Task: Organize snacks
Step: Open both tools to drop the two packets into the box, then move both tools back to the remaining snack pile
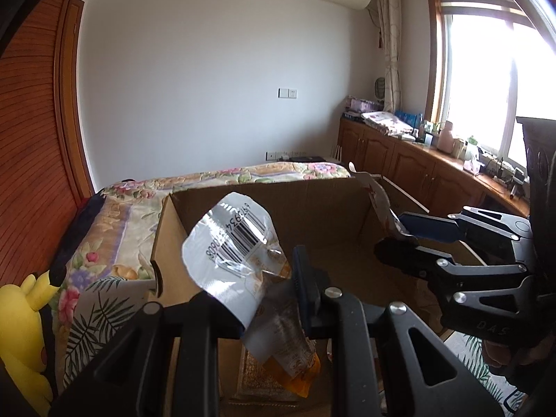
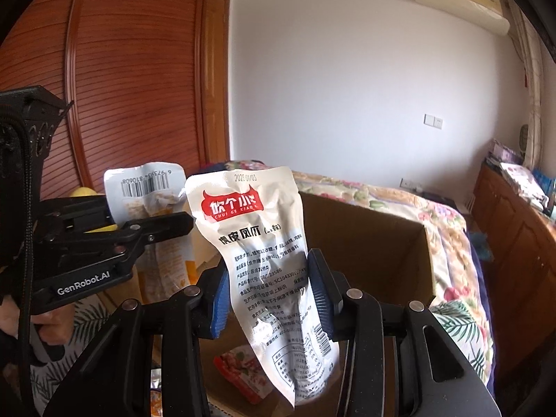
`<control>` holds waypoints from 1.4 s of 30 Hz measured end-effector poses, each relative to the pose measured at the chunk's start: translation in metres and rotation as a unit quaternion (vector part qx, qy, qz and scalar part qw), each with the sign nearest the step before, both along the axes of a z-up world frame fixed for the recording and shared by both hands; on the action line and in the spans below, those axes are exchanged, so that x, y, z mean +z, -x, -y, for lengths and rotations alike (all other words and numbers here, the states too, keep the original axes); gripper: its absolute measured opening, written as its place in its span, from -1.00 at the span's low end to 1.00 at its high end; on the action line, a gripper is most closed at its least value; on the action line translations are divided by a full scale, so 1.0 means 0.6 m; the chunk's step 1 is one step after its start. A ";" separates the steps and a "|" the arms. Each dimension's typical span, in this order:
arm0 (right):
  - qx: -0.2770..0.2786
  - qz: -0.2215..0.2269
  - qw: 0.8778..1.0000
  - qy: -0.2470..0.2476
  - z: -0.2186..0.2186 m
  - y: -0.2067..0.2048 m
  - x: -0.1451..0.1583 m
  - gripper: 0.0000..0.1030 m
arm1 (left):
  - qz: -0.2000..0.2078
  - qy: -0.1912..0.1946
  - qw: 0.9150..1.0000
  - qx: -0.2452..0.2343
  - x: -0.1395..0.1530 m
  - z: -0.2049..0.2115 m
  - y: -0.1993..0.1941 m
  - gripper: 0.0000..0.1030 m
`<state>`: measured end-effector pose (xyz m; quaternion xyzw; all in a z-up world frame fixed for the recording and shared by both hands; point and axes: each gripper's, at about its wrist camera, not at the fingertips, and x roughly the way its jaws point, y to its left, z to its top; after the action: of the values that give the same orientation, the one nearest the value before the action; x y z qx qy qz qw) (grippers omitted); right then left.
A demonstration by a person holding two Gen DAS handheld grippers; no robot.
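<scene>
Above the open brown cardboard box (image 1: 323,215) (on the floral bed), the left claw (image 1: 274,299) grips a clear orange-tinted snack pouch (image 1: 236,243) while the right claw (image 2: 267,299) clamps a white printed snack pouch (image 2: 264,243)

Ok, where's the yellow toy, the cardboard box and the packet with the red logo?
yellow toy (image 1: 24,326), left wrist view, its body.
cardboard box (image 1: 312,208), left wrist view, inner back wall.
packet with the red logo (image 2: 250,229), right wrist view, upper front.
</scene>
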<state>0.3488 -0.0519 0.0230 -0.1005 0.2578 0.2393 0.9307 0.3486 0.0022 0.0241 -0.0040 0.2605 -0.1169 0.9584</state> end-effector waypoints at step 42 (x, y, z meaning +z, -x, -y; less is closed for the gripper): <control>-0.003 -0.056 0.998 -0.017 0.024 0.062 -0.022 -0.21 | 0.022 -0.007 1.000 0.003 0.038 -0.020 0.085 -0.22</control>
<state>0.3118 -0.0664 0.0101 -0.0701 0.3051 0.2464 0.9172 0.2974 0.0141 0.0471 0.0041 0.2405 -0.1119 0.9642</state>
